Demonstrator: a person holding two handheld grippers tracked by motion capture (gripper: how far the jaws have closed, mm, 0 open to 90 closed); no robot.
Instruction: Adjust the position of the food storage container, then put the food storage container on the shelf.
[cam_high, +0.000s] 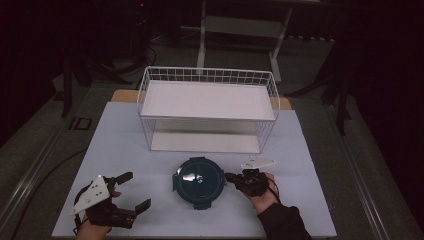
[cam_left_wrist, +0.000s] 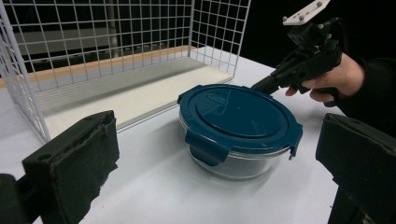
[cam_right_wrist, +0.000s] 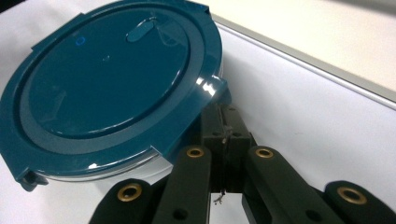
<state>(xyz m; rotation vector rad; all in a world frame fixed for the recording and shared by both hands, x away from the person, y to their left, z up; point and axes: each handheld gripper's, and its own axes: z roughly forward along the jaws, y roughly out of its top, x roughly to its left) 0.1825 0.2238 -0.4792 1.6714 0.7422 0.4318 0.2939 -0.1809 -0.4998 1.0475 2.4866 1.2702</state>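
A round glass container with a dark blue clip lid (cam_high: 199, 181) stands on the white table, in front of the wire rack. My right gripper (cam_high: 229, 176) comes in from the right with its jaws shut. Its tips sit at the container's right side, just under the lid's rim. In the right gripper view the lid (cam_right_wrist: 107, 79) lies right above the closed right gripper (cam_right_wrist: 223, 116). My left gripper (cam_high: 136, 190) rests at the table's front left, open and holding nothing, well apart from the container. Its pads (cam_left_wrist: 74, 158) frame the container (cam_left_wrist: 238, 123), with the right gripper (cam_left_wrist: 257, 86) beyond it.
A white wire rack (cam_high: 207, 100) with a top shelf and a bottom board stands at the back of the white table (cam_high: 125, 140). Its open front faces the container. Dark floor and a stand's legs lie beyond the table.
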